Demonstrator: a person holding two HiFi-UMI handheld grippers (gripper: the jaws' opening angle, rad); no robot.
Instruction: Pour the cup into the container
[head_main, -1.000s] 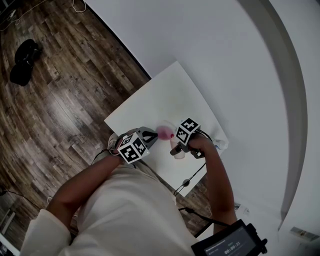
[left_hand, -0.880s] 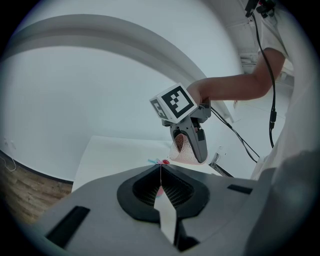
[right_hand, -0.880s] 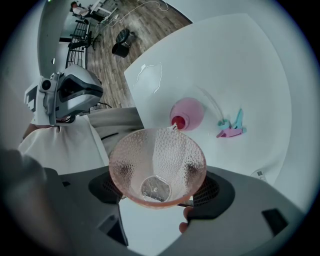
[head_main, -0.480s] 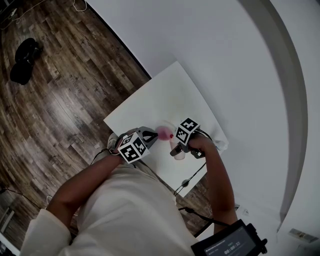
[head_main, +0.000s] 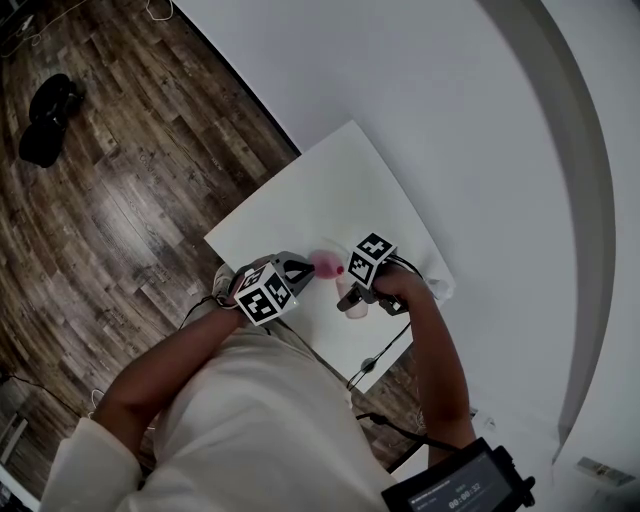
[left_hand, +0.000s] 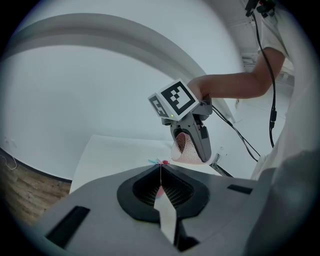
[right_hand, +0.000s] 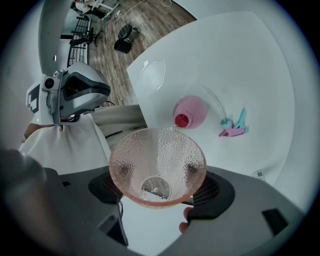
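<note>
The cup (right_hand: 157, 160) is clear pinkish, dimpled all over and flared like a cone. It is clamped between the jaws of the right gripper (right_hand: 159, 187) and tipped with its rim toward 12 o'clock. Only a clear film and a few bubbles show at its base. Just past that rim, at 1 o'clock, the rounded clear container (right_hand: 194, 110) holds pink liquid on the smooth white table (right_hand: 240, 65). A pink-and-blue clip (right_hand: 233, 127) lies at the container's 3 o'clock. In the head view the left gripper (left_hand: 161, 170) sits at the container's 8 o'clock, its jaws pressed together with nothing discernible between them. Compared with a second ago, nothing has shifted: same tilt, same places.
</note>
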